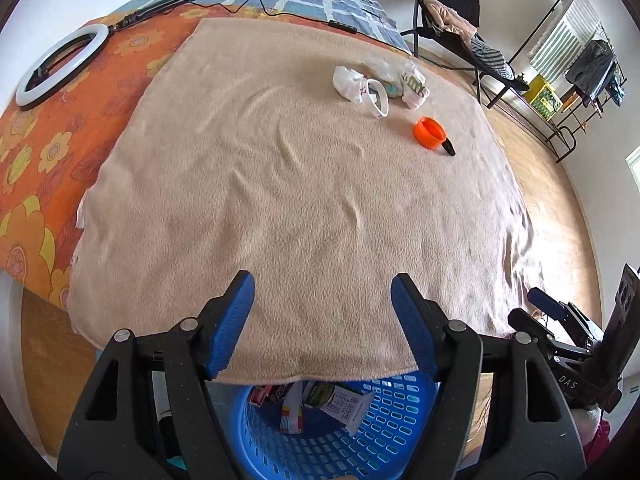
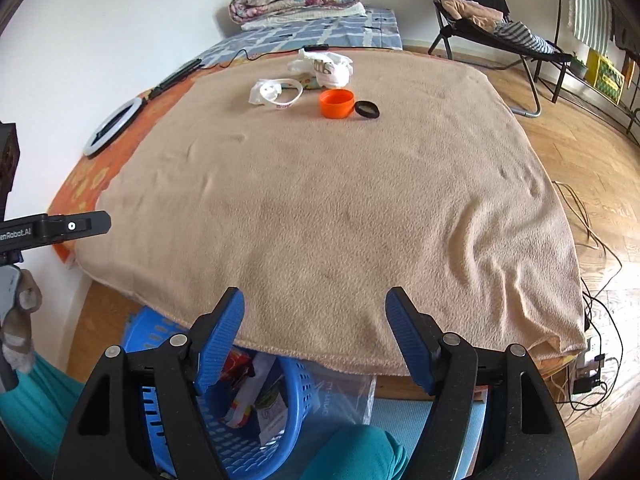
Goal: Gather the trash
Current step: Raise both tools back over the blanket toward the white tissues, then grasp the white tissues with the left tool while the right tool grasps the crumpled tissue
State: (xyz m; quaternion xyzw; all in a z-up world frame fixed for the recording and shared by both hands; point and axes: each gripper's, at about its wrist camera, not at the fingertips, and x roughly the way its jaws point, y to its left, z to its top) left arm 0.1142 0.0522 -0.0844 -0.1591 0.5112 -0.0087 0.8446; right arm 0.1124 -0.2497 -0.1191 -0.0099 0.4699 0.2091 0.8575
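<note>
Both claws, left [image 1: 322,326] and right [image 2: 316,338], apart and empty above blue basket [image 1: 384,432]; next, reach far for orange cap [image 1: 429,131]

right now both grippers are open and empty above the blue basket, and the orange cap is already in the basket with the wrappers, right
Not quite. The orange cap lies on the beige blanket, beside the black ring, as the right wrist view shows. Left gripper and right gripper are open and empty above the blue basket.
</note>
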